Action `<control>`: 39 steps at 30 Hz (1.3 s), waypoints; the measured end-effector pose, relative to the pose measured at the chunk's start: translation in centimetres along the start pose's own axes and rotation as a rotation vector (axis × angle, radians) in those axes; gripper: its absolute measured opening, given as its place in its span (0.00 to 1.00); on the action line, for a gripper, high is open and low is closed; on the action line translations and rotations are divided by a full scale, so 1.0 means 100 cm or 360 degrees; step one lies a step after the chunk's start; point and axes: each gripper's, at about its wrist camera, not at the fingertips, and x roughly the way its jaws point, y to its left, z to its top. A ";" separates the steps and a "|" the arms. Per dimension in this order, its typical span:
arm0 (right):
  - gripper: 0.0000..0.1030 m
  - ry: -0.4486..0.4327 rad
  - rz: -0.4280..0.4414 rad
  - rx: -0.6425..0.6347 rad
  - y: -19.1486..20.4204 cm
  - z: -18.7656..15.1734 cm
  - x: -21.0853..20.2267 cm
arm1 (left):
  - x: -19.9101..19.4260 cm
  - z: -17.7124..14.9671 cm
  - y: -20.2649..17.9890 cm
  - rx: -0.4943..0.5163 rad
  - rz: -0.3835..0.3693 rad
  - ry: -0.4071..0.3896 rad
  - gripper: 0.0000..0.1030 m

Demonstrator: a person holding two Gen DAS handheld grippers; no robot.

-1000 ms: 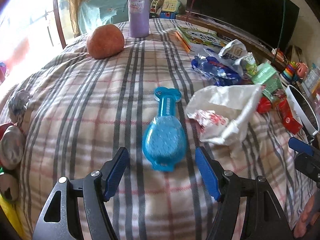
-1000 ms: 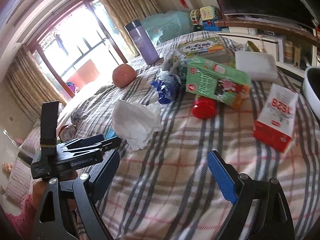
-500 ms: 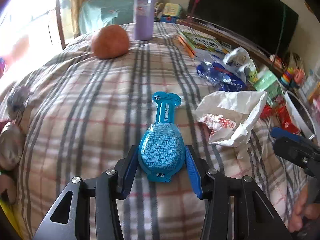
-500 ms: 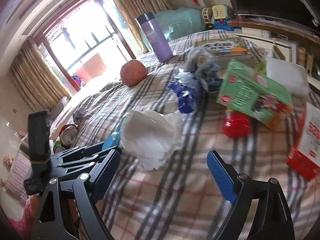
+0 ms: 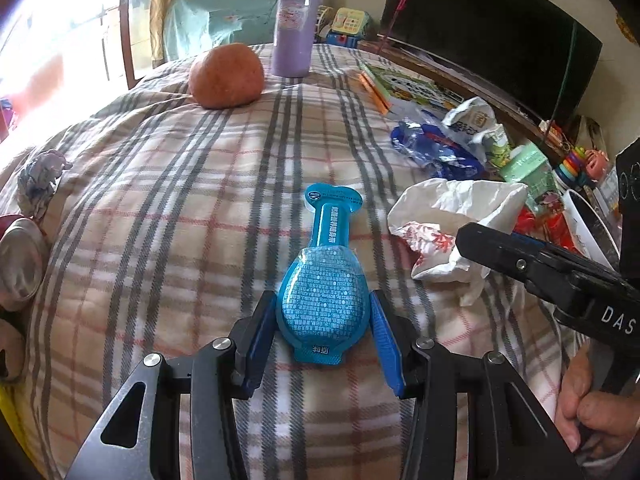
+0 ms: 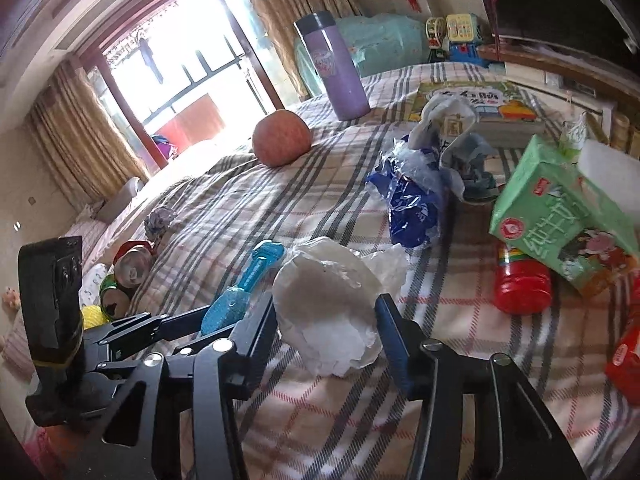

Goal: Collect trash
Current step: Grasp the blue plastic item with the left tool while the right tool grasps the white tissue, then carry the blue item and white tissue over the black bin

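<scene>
Two pickups underway: left claw (image 5: 323, 322) clamps the blue packet (image 5: 323, 300) on the bed (image 5: 160, 220); right claw (image 6: 326, 326), open, straddles the white wrapper (image 6: 328, 304) at three o'clock. Squeeze, then lift.

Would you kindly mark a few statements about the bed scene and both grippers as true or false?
1. The left gripper is closed on the blue pack. True.
2. The right gripper brackets the white crumpled paper. True.
3. The purple tumbler lies on its side. False: it stands upright.
4. The apple sits inside the white basin. False: it rests on the plaid blanket.
</scene>
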 end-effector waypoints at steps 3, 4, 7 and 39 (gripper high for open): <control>0.44 -0.0011 0.0006 0.0037 -0.006 -0.004 -0.011 | -0.003 -0.002 -0.008 0.0011 -0.0032 -0.0001 0.44; 0.43 -0.0019 0.0005 0.0055 -0.010 -0.006 -0.016 | -0.003 -0.002 -0.011 0.0015 -0.0042 -0.0003 0.44; 0.43 -0.0045 -0.0010 0.0101 -0.021 -0.012 -0.034 | -0.007 -0.002 -0.020 0.0036 -0.0078 -0.0010 0.44; 0.43 -0.0330 -0.0344 0.0482 -0.124 -0.077 -0.185 | -0.013 0.001 -0.166 0.0352 -0.0489 0.0010 0.44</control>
